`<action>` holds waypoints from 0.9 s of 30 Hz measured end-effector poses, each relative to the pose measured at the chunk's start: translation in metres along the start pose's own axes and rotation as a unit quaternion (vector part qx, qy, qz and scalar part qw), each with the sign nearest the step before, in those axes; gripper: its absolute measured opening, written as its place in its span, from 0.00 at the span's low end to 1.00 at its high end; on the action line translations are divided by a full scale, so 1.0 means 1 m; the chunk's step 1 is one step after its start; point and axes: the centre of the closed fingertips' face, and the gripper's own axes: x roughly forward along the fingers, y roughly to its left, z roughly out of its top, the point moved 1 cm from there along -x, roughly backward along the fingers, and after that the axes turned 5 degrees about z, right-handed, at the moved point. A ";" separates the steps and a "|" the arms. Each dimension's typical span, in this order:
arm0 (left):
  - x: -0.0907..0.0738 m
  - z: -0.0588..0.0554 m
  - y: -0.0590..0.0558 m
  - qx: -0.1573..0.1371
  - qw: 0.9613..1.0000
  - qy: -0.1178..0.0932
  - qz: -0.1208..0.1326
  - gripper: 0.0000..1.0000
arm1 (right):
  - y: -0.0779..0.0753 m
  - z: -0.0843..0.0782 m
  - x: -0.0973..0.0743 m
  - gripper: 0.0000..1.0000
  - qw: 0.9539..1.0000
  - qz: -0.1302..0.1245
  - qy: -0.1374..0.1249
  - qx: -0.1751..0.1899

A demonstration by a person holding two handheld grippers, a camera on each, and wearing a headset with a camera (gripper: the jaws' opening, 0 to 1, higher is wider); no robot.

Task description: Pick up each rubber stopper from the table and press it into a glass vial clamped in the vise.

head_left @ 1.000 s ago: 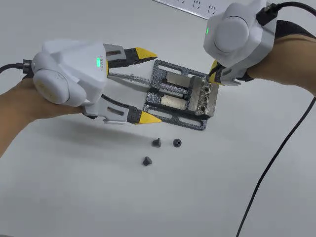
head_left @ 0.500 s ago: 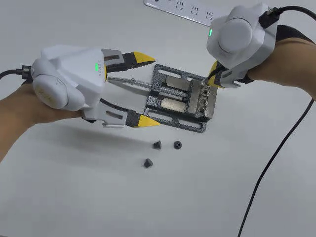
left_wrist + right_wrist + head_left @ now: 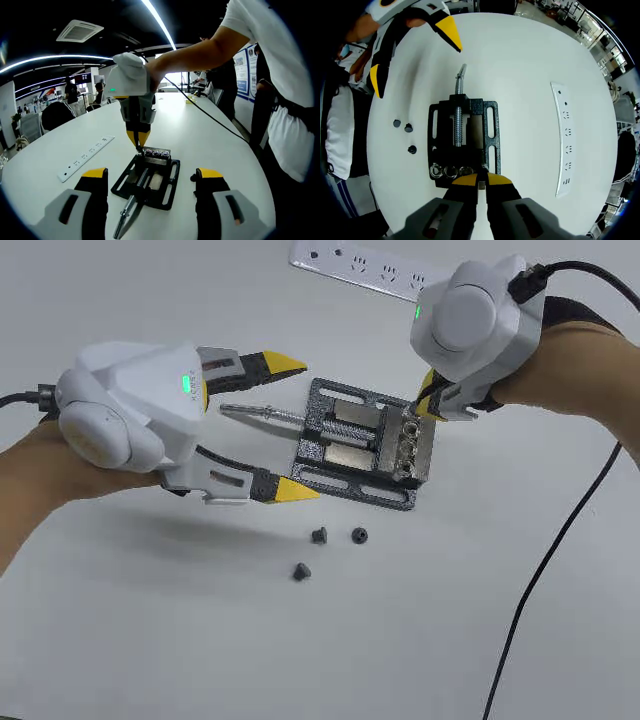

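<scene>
Right gripper (image 3: 425, 406) tips down at the vise (image 3: 350, 485), left gripper (image 3: 295, 427) spread wide.
The right jaws are closed to a thin slit just beside three open glass vials (image 3: 451, 171); anything pinched is too small to tell. The vise lies ahead of the left jaws, and three rubber stoppers (image 3: 319, 535) rest on the table (image 3: 150, 620) near the left gripper's nearer tip.

Head view: lit evenly from overhead, sharp, no glare. Worktop (image 3: 150, 640) is rendered pale grey, and a soft diffuse shadow is cast on it beneath the left claw (image 3: 303, 427). Left gripper view: ceiling light strips (image 3: 159, 22) blown out, room behind darker. Strong fisheye bending is seen in both gripper views; power strip (image 3: 563, 145) is bowed, worktop nearly overexposed there.
</scene>
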 end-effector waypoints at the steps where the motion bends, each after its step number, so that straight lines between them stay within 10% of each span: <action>1: -0.001 0.000 0.000 0.000 1.000 0.001 0.001 0.69 | 0.000 0.000 0.000 0.05 1.000 -0.001 -0.003 0.001; 14: -0.008 0.004 -0.009 0.001 1.000 0.009 0.004 0.70 | 0.005 -0.007 -0.005 0.06 0.992 -0.042 -0.097 0.065; 27: -0.015 0.009 -0.022 -0.001 1.000 0.012 0.007 0.70 | 0.028 0.003 -0.029 0.10 0.958 -0.088 -0.237 0.137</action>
